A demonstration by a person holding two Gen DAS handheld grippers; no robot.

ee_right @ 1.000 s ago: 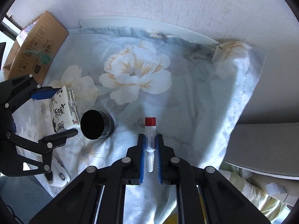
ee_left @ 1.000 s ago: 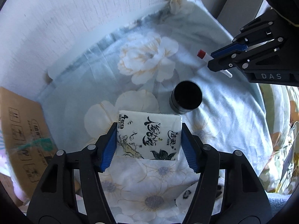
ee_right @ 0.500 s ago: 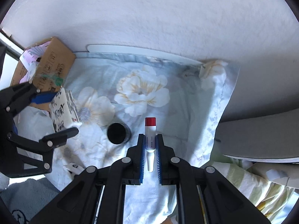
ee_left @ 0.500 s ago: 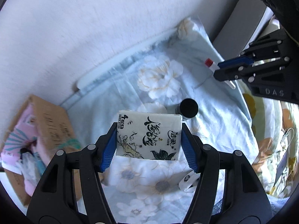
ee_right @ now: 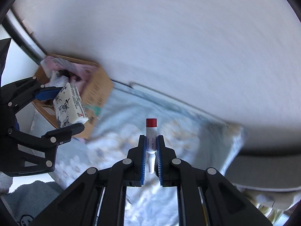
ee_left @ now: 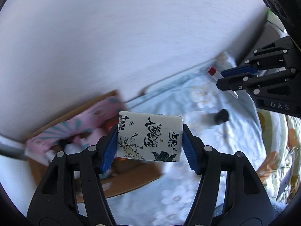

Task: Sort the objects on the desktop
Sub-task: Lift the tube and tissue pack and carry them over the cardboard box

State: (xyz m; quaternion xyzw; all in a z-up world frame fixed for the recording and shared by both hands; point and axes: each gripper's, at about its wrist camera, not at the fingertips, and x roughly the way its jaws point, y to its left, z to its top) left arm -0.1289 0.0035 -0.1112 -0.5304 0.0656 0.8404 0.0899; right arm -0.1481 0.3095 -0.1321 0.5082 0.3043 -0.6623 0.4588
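Observation:
My left gripper [ee_left: 149, 141] is shut on a white tissue pack [ee_left: 149, 136] with black Chinese writing and holds it in the air above an open cardboard box [ee_left: 129, 179]. The pack also shows in the right wrist view [ee_right: 69, 105], over the box [ee_right: 97, 88]. My right gripper [ee_right: 151, 150] is shut on a small white tube with a red cap [ee_right: 151, 133], held high above the floral cloth [ee_right: 169, 131]. The tube also shows in the left wrist view [ee_left: 214, 72]. A black cylinder [ee_left: 221, 115] lies on the cloth.
The box holds pink and white items [ee_left: 75, 131]. A white wall [ee_left: 131, 37] rises behind the cloth-covered table. A grey surface [ee_right: 263, 165] and patterned bedding [ee_left: 272, 150] lie to the right. A dark pole [ee_right: 24, 39] stands at the left.
Both grippers have risen and swung left with their loads. The tissue pack has moved from above the cloth to above the cardboard box. The black cylinder has stayed on the cloth.

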